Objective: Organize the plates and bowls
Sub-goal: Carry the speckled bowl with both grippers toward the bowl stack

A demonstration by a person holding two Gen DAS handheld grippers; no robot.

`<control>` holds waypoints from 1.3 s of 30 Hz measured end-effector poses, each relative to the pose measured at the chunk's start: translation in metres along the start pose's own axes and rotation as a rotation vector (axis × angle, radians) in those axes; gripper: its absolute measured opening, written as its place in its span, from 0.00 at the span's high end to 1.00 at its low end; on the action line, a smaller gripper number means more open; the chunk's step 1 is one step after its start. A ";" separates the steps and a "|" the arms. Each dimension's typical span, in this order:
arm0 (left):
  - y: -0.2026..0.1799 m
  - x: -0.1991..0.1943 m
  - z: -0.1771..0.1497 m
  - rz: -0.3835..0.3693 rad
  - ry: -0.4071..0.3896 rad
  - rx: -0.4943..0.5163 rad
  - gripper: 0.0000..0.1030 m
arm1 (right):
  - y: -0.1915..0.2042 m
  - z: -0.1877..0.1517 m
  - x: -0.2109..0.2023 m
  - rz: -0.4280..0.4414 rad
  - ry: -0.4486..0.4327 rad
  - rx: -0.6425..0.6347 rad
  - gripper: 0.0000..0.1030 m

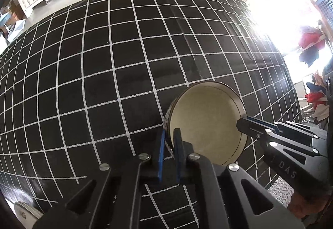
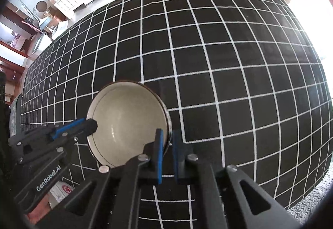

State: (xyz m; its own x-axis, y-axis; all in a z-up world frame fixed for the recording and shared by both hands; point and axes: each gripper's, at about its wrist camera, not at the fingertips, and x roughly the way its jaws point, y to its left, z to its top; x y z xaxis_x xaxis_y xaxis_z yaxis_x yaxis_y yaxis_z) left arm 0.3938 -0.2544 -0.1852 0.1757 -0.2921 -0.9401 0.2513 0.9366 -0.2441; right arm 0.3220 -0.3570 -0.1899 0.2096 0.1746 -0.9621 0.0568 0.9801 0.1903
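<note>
The bowl [image 1: 206, 122] sat near on the checked cloth [image 1: 104, 62]. The left gripper [image 1: 169, 139] pinched its left rim; the right gripper [image 2: 167, 141] pinched its right rim.

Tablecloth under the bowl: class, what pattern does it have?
Black tablecloth with a white grid; right wrist view.

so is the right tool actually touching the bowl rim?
Touching. In the right wrist view the right tool has the rim of the bowl pinched between its blue pads, one inside the wall, one outside.
</note>
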 end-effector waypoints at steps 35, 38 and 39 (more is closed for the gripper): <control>-0.016 -0.086 -0.089 0.028 -0.073 -0.001 0.94 | 0.078 -0.063 -0.060 -0.061 -0.067 -0.025 0.91; -0.005 -0.100 -0.103 0.021 -0.088 -0.016 0.94 | 0.090 -0.070 -0.070 -0.063 -0.084 -0.042 0.91; -0.001 -0.105 -0.108 0.019 -0.092 -0.020 0.94 | 0.093 -0.074 -0.073 -0.062 -0.089 -0.046 0.91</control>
State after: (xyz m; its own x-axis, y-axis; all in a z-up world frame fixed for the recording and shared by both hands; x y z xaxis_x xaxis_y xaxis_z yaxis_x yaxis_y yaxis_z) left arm 0.2727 -0.2042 -0.1122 0.2676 -0.2897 -0.9189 0.2277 0.9457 -0.2319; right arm 0.2401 -0.2717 -0.1168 0.2932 0.1065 -0.9501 0.0277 0.9924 0.1198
